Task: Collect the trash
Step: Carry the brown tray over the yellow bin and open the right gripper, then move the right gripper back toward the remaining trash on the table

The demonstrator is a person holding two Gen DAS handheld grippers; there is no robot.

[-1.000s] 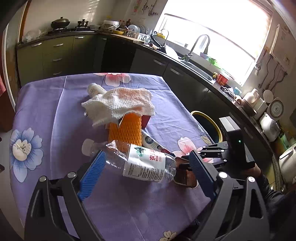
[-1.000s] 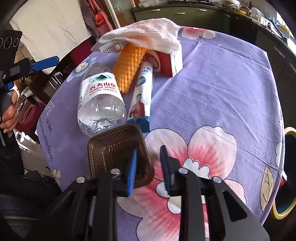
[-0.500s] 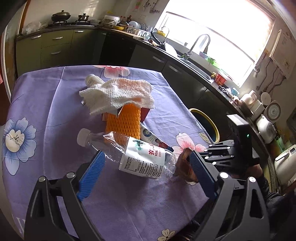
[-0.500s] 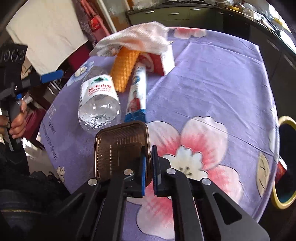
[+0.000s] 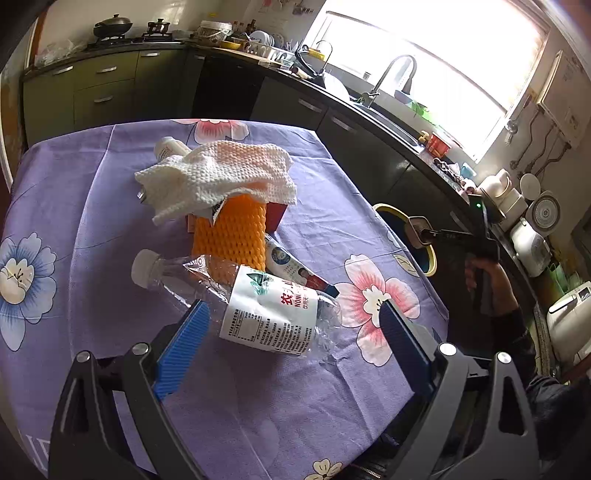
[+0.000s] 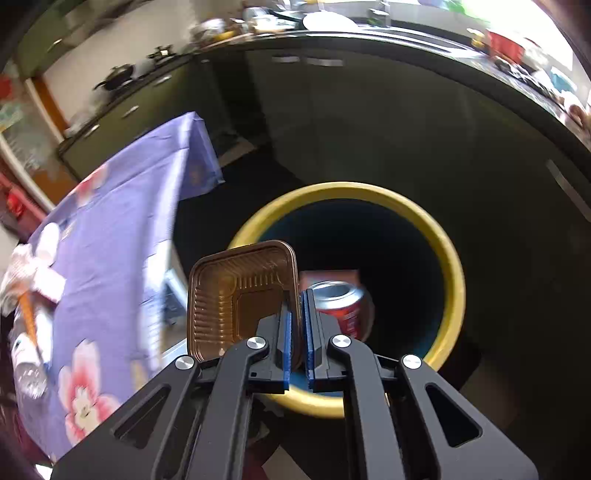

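Here the right tool (image 6: 297, 325) clenches the brown tray's (image 6: 236, 299) rim above the yellow-rimmed bin (image 6: 452, 280).

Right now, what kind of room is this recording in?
A home kitchen, most likely: a sink with a faucet under the window, a wok on the stove, and green cabinets along the wall.

A lived-in home kitchen: olive-green cabinets with metal handles (image 5: 99, 79) run beneath a dark L-shaped counter (image 5: 373, 122), where a black lidded wok (image 5: 112, 26) sits on a gas hob at the far left corner. A curved steel tap (image 5: 391, 72) rises over the sink under a bright window (image 5: 424, 55). White countertop appliances (image 5: 532, 240) crowd the counter's right end, and a purple flowered cloth covers the dining table (image 5: 81, 229).
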